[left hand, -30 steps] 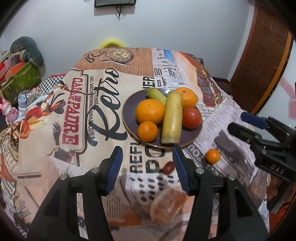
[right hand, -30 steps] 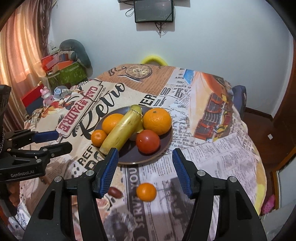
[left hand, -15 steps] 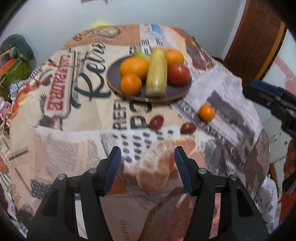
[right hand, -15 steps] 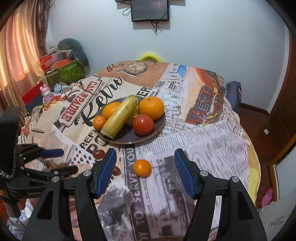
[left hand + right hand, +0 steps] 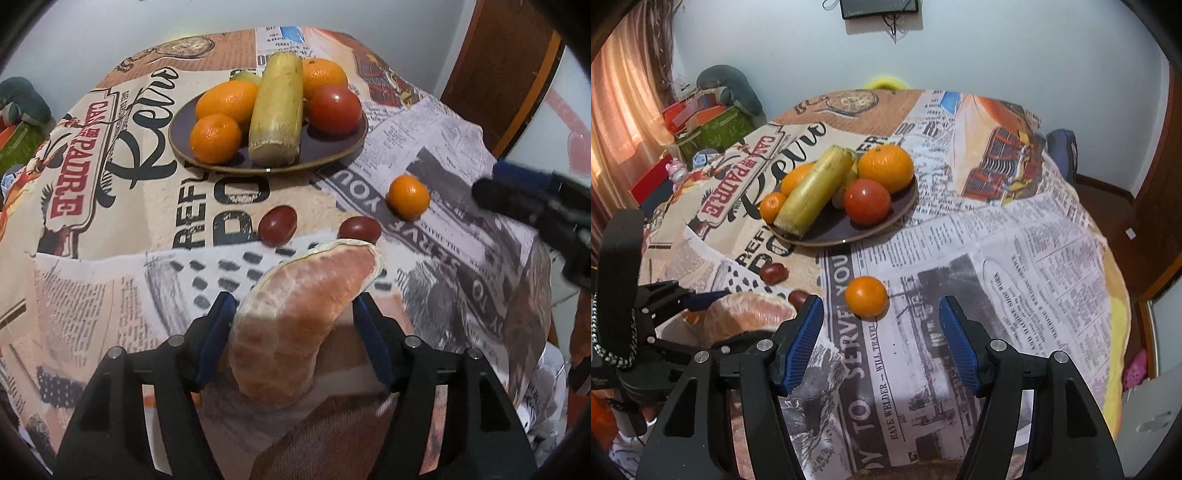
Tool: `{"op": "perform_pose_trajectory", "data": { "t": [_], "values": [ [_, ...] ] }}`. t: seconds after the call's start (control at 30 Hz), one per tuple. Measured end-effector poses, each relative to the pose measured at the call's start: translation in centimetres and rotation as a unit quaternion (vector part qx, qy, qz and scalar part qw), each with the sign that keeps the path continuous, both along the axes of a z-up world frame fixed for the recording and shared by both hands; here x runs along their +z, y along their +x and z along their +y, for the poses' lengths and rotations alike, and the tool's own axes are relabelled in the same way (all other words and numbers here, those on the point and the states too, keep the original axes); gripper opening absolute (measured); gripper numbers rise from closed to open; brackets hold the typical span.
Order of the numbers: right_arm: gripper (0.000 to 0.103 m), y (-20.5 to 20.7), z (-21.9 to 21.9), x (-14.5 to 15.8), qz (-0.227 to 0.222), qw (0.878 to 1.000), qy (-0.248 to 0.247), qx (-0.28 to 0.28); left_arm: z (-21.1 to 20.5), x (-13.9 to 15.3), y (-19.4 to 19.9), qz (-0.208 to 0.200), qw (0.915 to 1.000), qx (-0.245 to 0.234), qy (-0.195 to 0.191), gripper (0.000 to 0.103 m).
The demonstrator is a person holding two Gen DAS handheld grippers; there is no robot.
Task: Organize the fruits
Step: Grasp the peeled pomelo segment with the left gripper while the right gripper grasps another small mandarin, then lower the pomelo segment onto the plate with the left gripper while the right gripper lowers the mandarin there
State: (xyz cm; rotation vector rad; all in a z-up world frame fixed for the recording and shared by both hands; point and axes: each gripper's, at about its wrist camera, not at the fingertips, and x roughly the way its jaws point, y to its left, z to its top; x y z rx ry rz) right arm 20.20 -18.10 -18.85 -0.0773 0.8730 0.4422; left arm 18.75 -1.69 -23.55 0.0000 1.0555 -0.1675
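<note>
Grapefruit segment: a large peeled citrus piece, probably grapefruit or pomelo [image 5: 299, 317], lies at the near edge of the table [image 5: 110, 280], right between the fingers of the left gripper [image 5: 293, 339].
Long axis: it runs from the gripper's throat forward and slightly right, towards the plate [image 5: 332, 147], so the fingers flank its long sides.
Left fingers: spread around the segment; the left finger [image 5: 216, 338] looks to be touching or just beside the flesh, while a narrow gap shows at the right finger; I cannot tell that any squeeze has begun.
Small orange: a loose mandarin [image 5: 866, 296] sits on the newsprint cloth, ahead of the right gripper [image 5: 881, 339] and a little left of its centre line.
Right fingers: spread wide and holding nothing, the mandarin near but beyond the tips.
Nearer hand: left for the segment, right for the mandarin.
Other loose fruit: two dark red dates or similar [image 5: 277, 230] lie between the segment and the plate.
Plate load: oranges, a tomato [image 5: 335, 109] and a long pale yellow fruit already fill most of it; free rim shows at the near right.
Likely next need: closing gently, since the peeled flesh looks soft and would probably bruise.
</note>
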Motion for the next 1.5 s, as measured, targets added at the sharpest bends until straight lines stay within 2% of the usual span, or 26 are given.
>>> {"op": "perform_pose_trajectory", "data": {
  "t": [0.07, 0.13, 0.43, 0.67, 0.77, 1.03, 1.5],
  "values": [
    [0.061, 0.1, 0.1, -0.7, 0.009, 1.000, 0.002, 0.002, 0.1, 0.0, 0.1, -0.006, 1.0000, 0.002, -0.006, 0.063],
    [0.061, 0.3, 0.3, -1.3, 0.015, 1.000, 0.002, 0.004, 0.3, 0.0, 0.2, -0.012, 0.9999, 0.005, -0.002, 0.049],
    [0.061, 1.9, 1.0, -3.3, 0.037, 0.999, 0.006, 0.014, 1.7, 1.0, -0.2, -0.025, 0.9991, 0.018, -0.029, 0.045],
    [0.044, 3.2, 1.9, -4.4, 0.045, 0.999, 0.001, 0.019, 3.1, 3.0, 0.1, -0.057, 0.9971, 0.042, -0.026, 0.045],
    [0.032, 3.3, 2.2, -4.5, 0.049, 0.998, 0.013, 0.029, 3.9, 3.3, 0.3, -0.061, 0.9964, 0.050, -0.030, 0.046],
    [0.032, 3.4, 2.3, -3.0, 0.030, 0.999, 0.020, 0.027, 5.6, 4.5, 0.9, -0.078, 0.9935, 0.076, -0.035, 0.045],
    [0.032, 5.1, 2.9, 2.2, -0.045, 0.998, 0.031, 0.021, 6.5, 8.4, 3.8, -0.136, 0.9864, 0.086, -0.032, 0.045]
  ]
}}
